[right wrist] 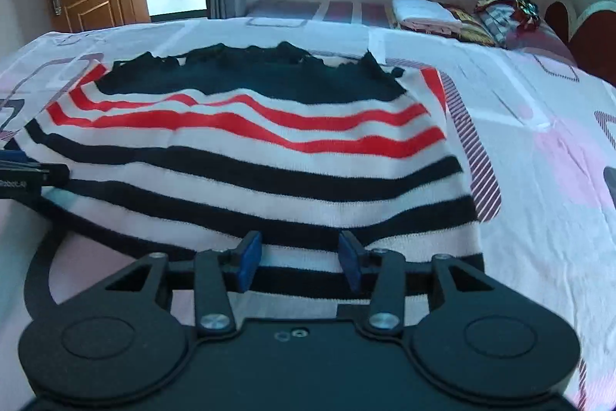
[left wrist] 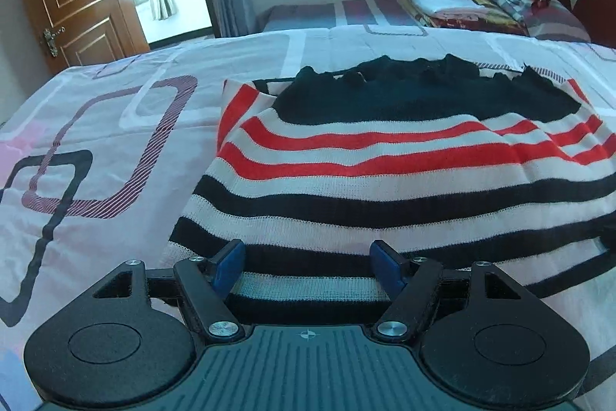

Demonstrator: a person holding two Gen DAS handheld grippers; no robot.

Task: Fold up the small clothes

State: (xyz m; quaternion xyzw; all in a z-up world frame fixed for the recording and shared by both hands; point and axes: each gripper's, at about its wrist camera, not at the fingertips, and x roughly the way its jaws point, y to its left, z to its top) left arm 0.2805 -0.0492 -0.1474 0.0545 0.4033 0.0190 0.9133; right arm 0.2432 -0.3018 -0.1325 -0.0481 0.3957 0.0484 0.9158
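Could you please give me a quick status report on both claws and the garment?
Left claw open, right claw open, both at near hem. Striped sweater flat on bed, not yet folded. Nothing in the way.

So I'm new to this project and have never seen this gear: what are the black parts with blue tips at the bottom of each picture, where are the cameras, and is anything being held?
Those are two hand-held grippers; a person carries one in each hand. Each has a wide-angle camera looking forward along its two blue-padded fingers, so one picture comes from the left gripper and the other from the right gripper. Both look down at a striped knit garment in white, black and red, lying spread on a patterned bedsheet. Folded bedding sits at the far end of the bed. Nothing is held: both grippers stand open over the garment's near edge, pads apart, the left wider than the right.
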